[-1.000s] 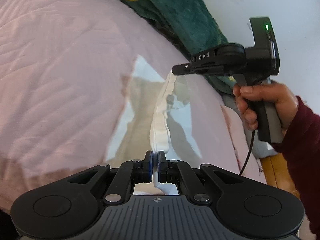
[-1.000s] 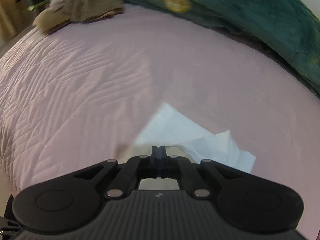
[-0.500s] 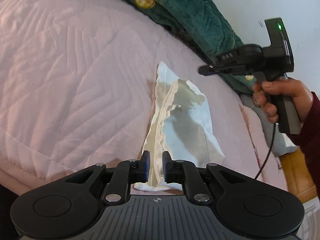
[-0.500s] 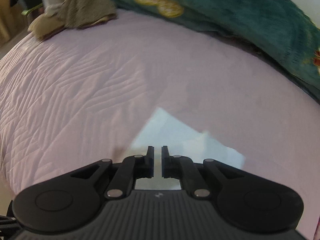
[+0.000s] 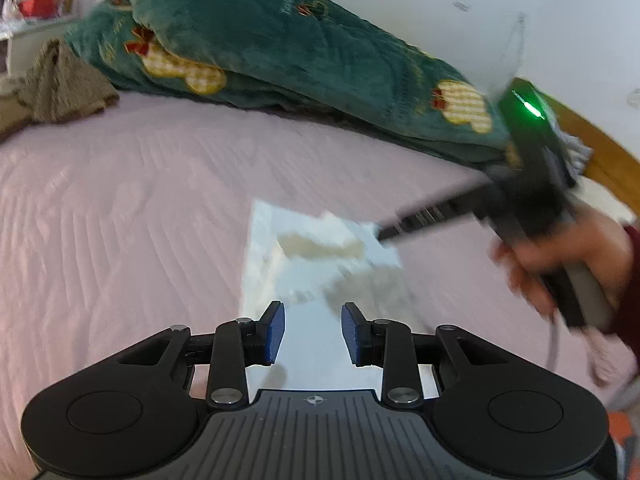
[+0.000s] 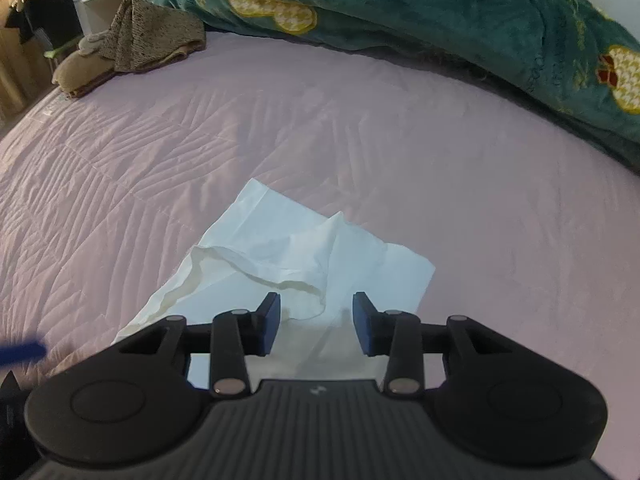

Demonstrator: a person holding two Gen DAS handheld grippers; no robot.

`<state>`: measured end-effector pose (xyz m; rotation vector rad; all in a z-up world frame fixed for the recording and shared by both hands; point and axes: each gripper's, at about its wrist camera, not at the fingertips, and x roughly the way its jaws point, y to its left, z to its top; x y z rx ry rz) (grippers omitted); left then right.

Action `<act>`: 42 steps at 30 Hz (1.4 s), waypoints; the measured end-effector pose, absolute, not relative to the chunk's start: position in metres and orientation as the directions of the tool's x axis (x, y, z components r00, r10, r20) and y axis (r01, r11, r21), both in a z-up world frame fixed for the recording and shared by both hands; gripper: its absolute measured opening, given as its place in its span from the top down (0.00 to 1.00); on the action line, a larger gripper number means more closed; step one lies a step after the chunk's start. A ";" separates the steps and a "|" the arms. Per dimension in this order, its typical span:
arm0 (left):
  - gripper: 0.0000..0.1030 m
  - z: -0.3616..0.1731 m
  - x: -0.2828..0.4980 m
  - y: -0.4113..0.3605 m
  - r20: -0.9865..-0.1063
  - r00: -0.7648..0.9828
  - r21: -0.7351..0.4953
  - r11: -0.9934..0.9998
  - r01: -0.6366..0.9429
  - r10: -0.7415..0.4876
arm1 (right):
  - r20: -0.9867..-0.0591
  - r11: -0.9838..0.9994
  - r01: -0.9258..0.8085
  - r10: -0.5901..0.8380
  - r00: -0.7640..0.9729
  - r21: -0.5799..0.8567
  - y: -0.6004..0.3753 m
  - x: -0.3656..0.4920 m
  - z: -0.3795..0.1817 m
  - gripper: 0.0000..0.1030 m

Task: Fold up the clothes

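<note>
White garment down flat on the pink quilted bedspread, roughly mid-bed, and nobody has hold of it! From the right wrist view its long axis runs from the near left, under the camera, up and away to a far corner, with a second corner jutting out to the right. A loose flap is rumpled across the middle, showing a cream-coloured underside along its curled edge.

Left gripper spread wide, blue pads empty, hanging over the near end of the cloth. Right gripper wide apart too, nothing between its pads, hovering just over the rumpled fold. In the left view that right gripper shows as a motion-blurred shape in the person's hand, its tip near the garment's right corner, green light glowing on top.

Beyond, a dark green plush blanket is heaped along the far edge of the bed, and a brown knitted pile sits at the far left corner.
</note>
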<state>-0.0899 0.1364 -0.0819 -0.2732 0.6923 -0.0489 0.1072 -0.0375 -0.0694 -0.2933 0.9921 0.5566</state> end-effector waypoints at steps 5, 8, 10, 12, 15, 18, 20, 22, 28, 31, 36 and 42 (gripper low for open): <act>0.68 -0.071 -0.031 0.126 -0.657 0.748 -0.211 0.976 -0.061 -0.095 | -0.859 0.786 -0.617 0.338 0.385 0.033 -0.039 0.118 -0.086 0.61; 0.68 -0.071 0.008 0.118 -0.685 0.723 -0.150 0.989 -0.014 -0.093 | -0.861 0.784 -0.617 0.354 0.366 0.060 -0.045 0.132 -0.096 0.60; 0.68 -0.076 0.033 0.112 -0.712 0.696 -0.099 0.994 0.036 -0.096 | -0.861 0.784 -0.616 0.367 0.352 0.083 -0.047 0.140 -0.102 0.59; 0.68 -0.085 0.052 0.101 -0.737 0.670 -0.034 0.995 0.098 -0.092 | -0.865 0.773 -0.627 0.378 0.330 0.098 -0.048 0.142 -0.107 0.59; 0.68 -0.099 0.069 0.088 -0.779 0.618 0.027 0.978 0.208 -0.110 | -0.869 0.757 -0.642 0.392 0.302 0.118 -0.052 0.143 -0.113 0.59; 0.68 -0.108 0.077 0.081 -0.793 0.599 0.077 0.957 0.281 -0.112 | -0.871 0.742 -0.657 0.403 0.281 0.131 -0.056 0.145 -0.117 0.59; 0.68 -0.110 0.083 0.077 -0.799 0.588 0.094 0.941 0.325 -0.123 | -0.870 0.736 -0.662 0.410 0.274 0.139 -0.058 0.146 -0.118 0.59; 0.68 -0.116 0.090 0.068 -0.810 0.571 0.121 0.917 0.381 -0.130 | -0.868 0.731 -0.667 0.419 0.266 0.148 -0.060 0.147 -0.119 0.58; 0.67 -0.115 0.090 0.054 -0.814 0.564 0.179 0.864 0.470 -0.138 | -0.864 0.723 -0.677 0.421 0.275 0.137 -0.072 0.146 -0.113 0.55; 0.65 -0.116 0.092 0.044 -0.813 0.570 0.221 0.840 0.495 -0.121 | -0.858 0.733 -0.663 0.432 0.278 0.154 -0.076 0.153 -0.112 0.55; 0.67 -0.124 0.106 0.037 -0.813 0.573 0.230 0.847 0.480 -0.104 | -0.863 0.790 -0.591 0.403 0.303 0.162 -0.085 0.166 -0.124 0.55; 0.95 -0.134 0.118 0.034 -0.815 0.570 0.214 0.859 0.465 -0.105 | -0.842 0.815 -0.543 0.428 0.328 0.202 -0.099 0.176 -0.129 0.58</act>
